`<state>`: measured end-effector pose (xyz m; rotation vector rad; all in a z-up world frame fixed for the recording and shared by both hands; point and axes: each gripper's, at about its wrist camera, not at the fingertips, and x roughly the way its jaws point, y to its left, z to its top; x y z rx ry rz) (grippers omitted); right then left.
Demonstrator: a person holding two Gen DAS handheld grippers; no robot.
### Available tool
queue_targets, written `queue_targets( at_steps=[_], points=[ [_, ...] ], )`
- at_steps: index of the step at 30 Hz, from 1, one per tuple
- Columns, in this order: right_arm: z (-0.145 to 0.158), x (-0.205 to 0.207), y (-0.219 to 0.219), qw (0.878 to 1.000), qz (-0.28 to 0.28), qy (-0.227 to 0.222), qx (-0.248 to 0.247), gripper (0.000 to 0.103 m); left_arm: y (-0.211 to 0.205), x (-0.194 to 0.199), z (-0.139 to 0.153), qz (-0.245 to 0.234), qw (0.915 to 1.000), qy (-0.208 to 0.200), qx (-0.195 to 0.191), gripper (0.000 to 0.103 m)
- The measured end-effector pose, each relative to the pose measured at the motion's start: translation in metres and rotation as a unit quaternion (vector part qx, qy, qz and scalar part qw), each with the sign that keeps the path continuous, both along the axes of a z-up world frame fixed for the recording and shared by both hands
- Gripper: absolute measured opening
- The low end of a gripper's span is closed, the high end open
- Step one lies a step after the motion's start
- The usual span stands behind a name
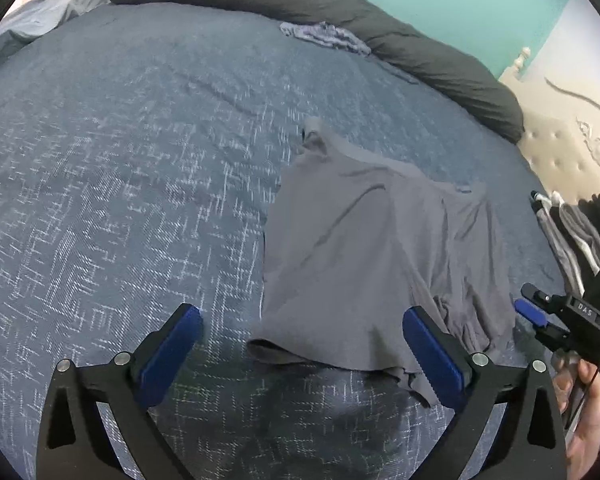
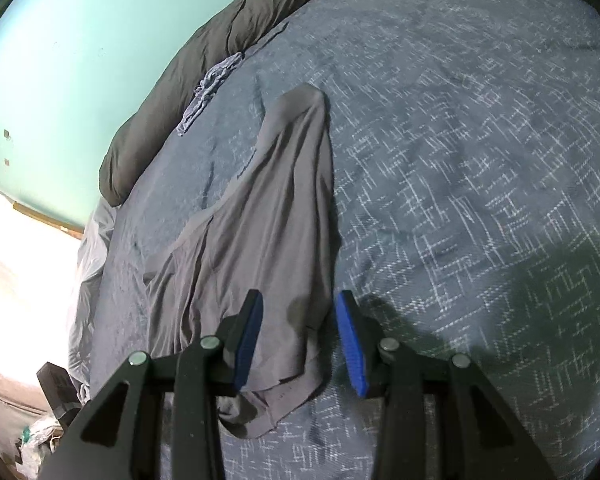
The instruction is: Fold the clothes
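A grey garment (image 1: 364,248) lies partly spread and wrinkled on the blue patterned bedspread (image 1: 120,200). My left gripper (image 1: 302,316) stands wide open over the garment's near hem, its blue pads (image 1: 172,344) clear of the cloth. At the right edge of the left wrist view, a hand holds my right gripper (image 1: 528,304) beside the garment's bunched side. In the right wrist view the same garment (image 2: 268,220) stretches away from me. My right gripper (image 2: 300,306) hovers open above its near end, with cloth below the gap and the pads not pressing on it.
A long dark grey bolster (image 1: 380,28) runs along the teal wall at the back, with a small crumpled bluish cloth (image 1: 328,36) against it. Dark clothes with white stripes (image 1: 572,232) are piled at the right, by a beige tufted headboard (image 1: 560,148).
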<state>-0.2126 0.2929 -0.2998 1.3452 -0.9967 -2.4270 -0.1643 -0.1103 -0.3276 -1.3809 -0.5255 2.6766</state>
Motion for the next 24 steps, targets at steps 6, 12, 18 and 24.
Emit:
queue_targets(
  at_steps=[6, 12, 18, 24],
  points=[
    [-0.0002, -0.0006, 0.0005, 1.0, 0.002, -0.001, 0.001, 0.038, -0.0061, 0.0023, 0.001, 0.008, 1.0, 0.003, 0.002, 0.103],
    [-0.0018, -0.0042, 0.0021, 1.0, 0.006, -0.004, 0.003, 0.038, -0.002, 0.0007, 0.003, 0.003, 1.0, 0.003, -0.005, 0.102],
    [0.0002, -0.0027, 0.0042, 1.0, 0.007, -0.002, 0.008, 0.038, -0.0032, 0.0023, 0.0047, -0.009, 0.9999, 0.004, -0.009, 0.076],
    [-0.0003, -0.0009, 0.0058, 1.0, 0.005, -0.004, 0.005, 0.038, -0.0015, 0.0046, 0.0048, -0.027, 0.9996, 0.004, 0.003, 0.062]
  ],
)
